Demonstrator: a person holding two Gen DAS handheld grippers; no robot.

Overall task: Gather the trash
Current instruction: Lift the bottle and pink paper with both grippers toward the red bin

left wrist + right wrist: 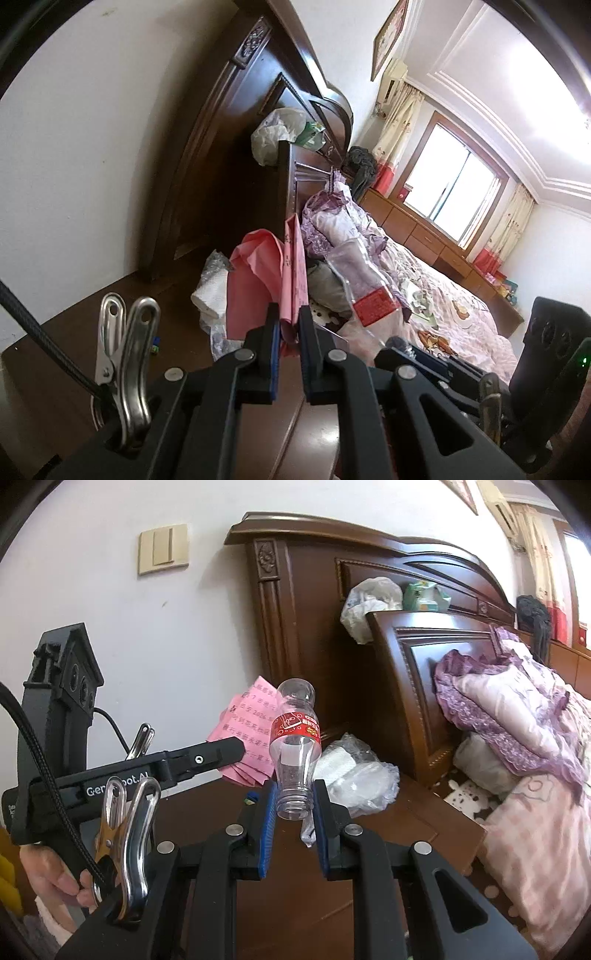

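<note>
The bed [535,812], piled with bedding, borders the right edge of the dark wooden nightstand [406,812]; its headboard [306,602] closes off the rear. Crumpled clear plastic wrap [354,775] lies on the nightstand near the headboard. The right gripper [293,808] is clamped on the neck of an empty clear bottle [295,738], held base-up above the nightstand. The left gripper [289,325] is clamped on folded pink paper [291,266], held above the nightstand's bed-side edge.

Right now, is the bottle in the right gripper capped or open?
Open: the plastic bottle has no cap; its bare threaded mouth points toward the camera between the right gripper pads.
</note>
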